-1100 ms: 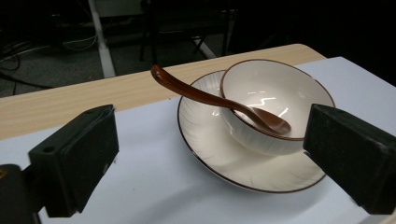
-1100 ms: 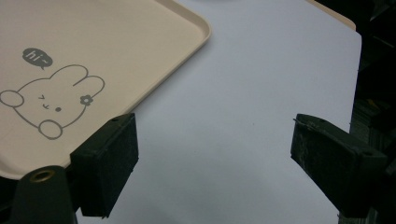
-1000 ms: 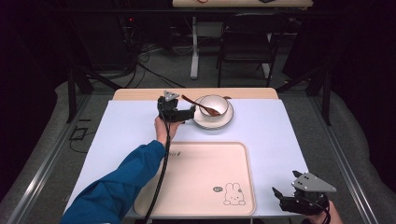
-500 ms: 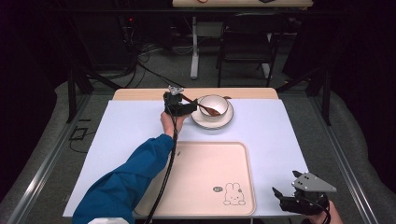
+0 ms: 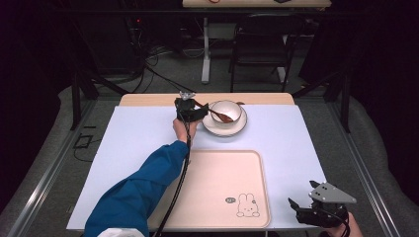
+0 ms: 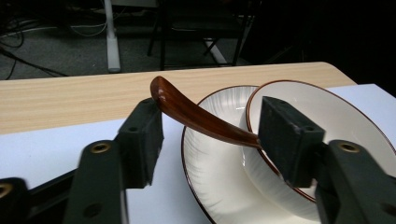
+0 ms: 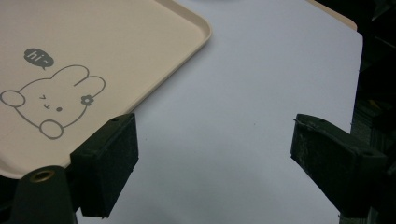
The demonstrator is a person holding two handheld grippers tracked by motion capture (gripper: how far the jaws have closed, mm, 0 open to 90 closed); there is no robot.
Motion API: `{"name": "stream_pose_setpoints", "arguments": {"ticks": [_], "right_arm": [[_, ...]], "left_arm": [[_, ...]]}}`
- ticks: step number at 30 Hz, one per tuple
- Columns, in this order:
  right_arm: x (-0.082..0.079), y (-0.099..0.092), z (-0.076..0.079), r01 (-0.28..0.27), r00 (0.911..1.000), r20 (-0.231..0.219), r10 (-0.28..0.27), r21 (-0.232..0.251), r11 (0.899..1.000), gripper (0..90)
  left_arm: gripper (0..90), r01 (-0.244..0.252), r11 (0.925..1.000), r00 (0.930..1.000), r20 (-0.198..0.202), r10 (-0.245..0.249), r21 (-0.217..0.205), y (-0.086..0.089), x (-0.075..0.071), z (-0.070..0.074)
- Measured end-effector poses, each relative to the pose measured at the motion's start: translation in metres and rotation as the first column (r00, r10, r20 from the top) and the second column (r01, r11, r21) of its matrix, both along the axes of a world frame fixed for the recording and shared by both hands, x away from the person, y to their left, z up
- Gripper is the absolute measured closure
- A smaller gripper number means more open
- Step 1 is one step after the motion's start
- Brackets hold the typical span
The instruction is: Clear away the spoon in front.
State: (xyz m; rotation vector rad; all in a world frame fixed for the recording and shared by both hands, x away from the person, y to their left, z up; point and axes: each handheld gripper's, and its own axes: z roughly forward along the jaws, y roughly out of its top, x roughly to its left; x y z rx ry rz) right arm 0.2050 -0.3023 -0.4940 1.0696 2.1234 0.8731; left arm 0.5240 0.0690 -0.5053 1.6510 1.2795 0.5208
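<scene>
While the right gripper (image 5: 316,210) waits wide open, the left gripper (image 6: 210,133) has slid closer, its jaws closing around the brown wooden spoon (image 6: 196,116), not yet squeezing it.

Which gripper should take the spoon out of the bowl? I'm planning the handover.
Left. The left gripper already has the spoon handle between its closing jaws at the bowl. The right gripper waits open beside the tray.

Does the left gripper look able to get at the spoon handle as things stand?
Probably yes. The left gripper has just been closing with the spoon handle between its jaws, not yet pinched. The handle sticks out over the bowl rim, with nothing blocking it.
</scene>
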Motion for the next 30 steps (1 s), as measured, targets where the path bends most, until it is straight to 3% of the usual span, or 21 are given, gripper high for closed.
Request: {"name": "stream_pose_setpoints", "arguments": {"ticks": [5, 10, 20, 30], "right_arm": [[0.000, 0.000, 0.000, 0.000, 1.0000, 0.000, 0.000, 0.000, 1.000, 14.3], [0.000, 0.000, 0.000, 0.000, 1.0000, -0.002, 0.000, 0.000, 1.000, 14.3], [0.000, 0.000, 0.000, 0.003, 1.0000, -0.002, -0.003, 0.001, 1.000, 14.3], [0.000, 0.000, 0.000, 0.002, 1.0000, -0.003, -0.002, 0.000, 1.000, 14.3]], "left_arm": [[56.2, -0.005, 0.9999, 0.9998, 0.020, 0.005, -0.013, 0.000, 0.001, 0.000], [61.5, -0.008, 0.9992, 0.9996, 0.027, 0.009, -0.039, 0.002, 0.001, -0.001], [65.9, -0.004, 0.9987, 0.9979, 0.064, 0.007, -0.050, 0.001, -0.001, 0.003], [71.6, 0.018, 0.9955, 0.9959, 0.090, -0.010, -0.093, -0.001, -0.006, 0.010]]}}
